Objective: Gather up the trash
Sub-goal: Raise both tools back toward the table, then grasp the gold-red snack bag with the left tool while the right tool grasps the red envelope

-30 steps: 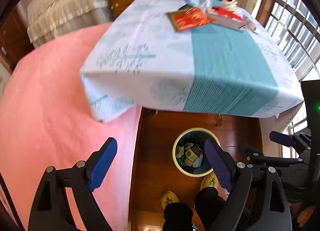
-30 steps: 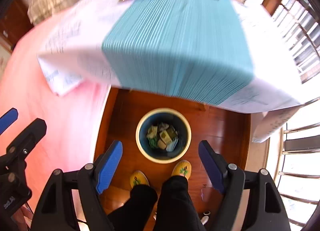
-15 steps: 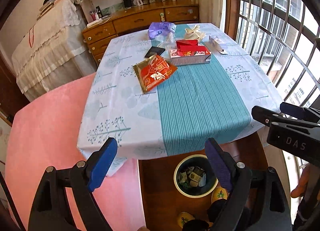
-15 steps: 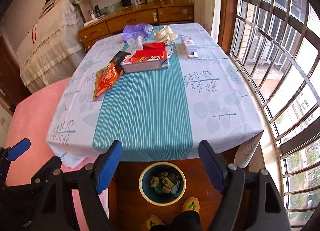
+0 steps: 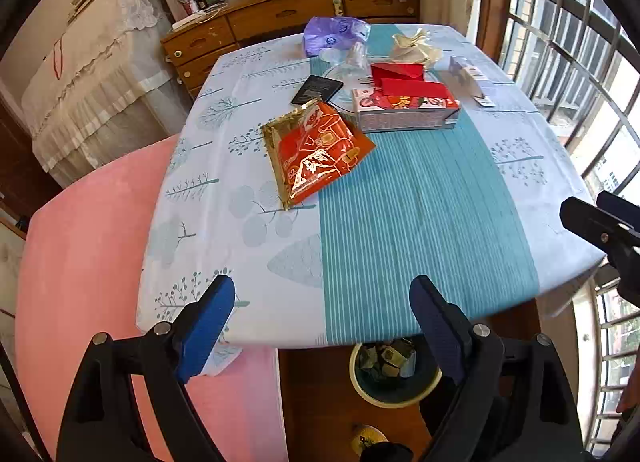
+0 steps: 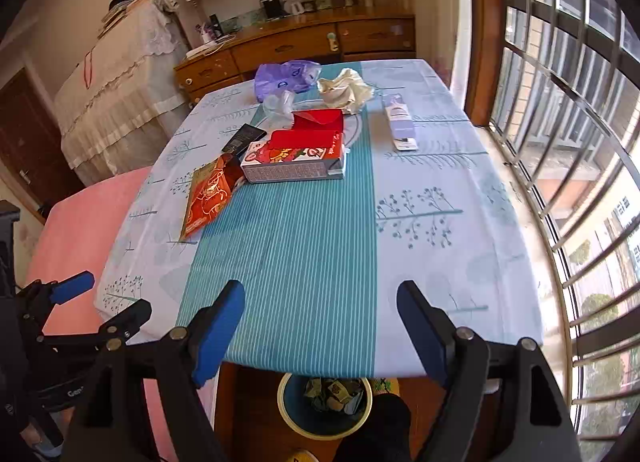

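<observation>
Now both tongs have been raised from over the bin toward the surface [image 6: 440,246], so that the litter ahead is brought into view where a second ago mostly the bin was seen. The left tongs [image 5: 322,312] and the right tongs [image 6: 320,316] are held wide apart and empty. Below them, under the near edge, the trash bin [image 6: 286,410] is seen already partly filled. Well ahead of the left tongs the red-and-gold snack wrapper [image 5: 316,150] is laid flat; beyond it lie a tissue box [image 5: 404,112], a purple plastic bag [image 5: 332,34] and crumpled cream paper [image 5: 414,50]. A drop appears finished and the next pick-up begun, the wrapper being the nearest candidate.
</observation>
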`<action>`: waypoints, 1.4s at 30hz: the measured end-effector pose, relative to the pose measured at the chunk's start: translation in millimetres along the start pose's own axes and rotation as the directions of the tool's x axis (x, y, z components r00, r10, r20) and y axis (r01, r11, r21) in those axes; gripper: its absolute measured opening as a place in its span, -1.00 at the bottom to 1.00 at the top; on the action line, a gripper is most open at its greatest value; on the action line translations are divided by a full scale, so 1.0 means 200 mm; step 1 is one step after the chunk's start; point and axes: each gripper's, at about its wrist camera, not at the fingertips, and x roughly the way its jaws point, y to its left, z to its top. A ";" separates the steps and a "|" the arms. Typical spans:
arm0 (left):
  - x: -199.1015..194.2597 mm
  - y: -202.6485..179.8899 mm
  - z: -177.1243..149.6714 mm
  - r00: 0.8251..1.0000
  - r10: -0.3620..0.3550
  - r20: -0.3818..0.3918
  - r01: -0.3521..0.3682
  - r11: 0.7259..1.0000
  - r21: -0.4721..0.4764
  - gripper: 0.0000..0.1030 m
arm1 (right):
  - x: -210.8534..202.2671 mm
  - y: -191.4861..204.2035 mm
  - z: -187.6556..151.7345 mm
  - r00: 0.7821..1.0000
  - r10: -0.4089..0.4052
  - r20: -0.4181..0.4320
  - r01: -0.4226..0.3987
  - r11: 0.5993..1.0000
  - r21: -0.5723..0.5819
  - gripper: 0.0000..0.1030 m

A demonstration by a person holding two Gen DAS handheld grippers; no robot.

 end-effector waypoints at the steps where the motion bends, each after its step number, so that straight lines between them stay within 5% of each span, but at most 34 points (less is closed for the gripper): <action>1: 0.05 -0.02 0.03 0.999 0.039 0.000 -0.039 0.999 -0.006 0.71 | 0.05 -0.01 0.04 1.000 0.016 -0.011 -0.016 1.000 -0.021 0.53; 6: 0.24 -0.17 0.18 0.981 0.191 0.035 -0.191 0.982 -0.012 0.71 | 0.28 -0.09 0.22 0.994 0.084 -0.071 -0.091 0.991 -0.102 0.53; 12: 0.46 -0.34 0.35 0.928 0.355 0.109 -0.359 0.933 0.017 0.71 | 0.48 -0.19 0.39 0.986 0.125 -0.111 -0.145 0.970 -0.193 0.53; 16: 0.59 -0.38 0.42 0.900 0.425 0.099 -0.429 0.903 0.014 0.71 | 0.58 -0.25 0.48 0.983 0.142 -0.119 -0.166 0.960 -0.227 0.53; 20: 0.71 -0.39 0.48 0.894 0.445 0.054 -0.447 0.894 0.026 0.71 | 0.66 -0.29 0.54 0.979 0.155 -0.135 -0.183 0.955 -0.235 0.53; 29: 0.84 -0.26 0.61 0.915 0.404 -0.019 -0.404 0.912 -0.073 0.71 | 0.77 -0.26 0.64 0.964 0.195 -0.179 -0.241 0.925 -0.293 0.53; 36: 0.90 -0.10 0.68 0.968 0.230 -0.102 -0.246 0.949 -0.196 0.71 | 0.81 -0.19 0.76 0.944 0.259 -0.205 -0.316 0.888 -0.334 0.53; 42: 0.95 -0.01 0.70 0.980 0.124 -0.156 -0.166 0.940 -0.299 0.71 | 0.87 -0.09 0.88 0.920 0.289 -0.266 -0.381 0.822 -0.424 0.53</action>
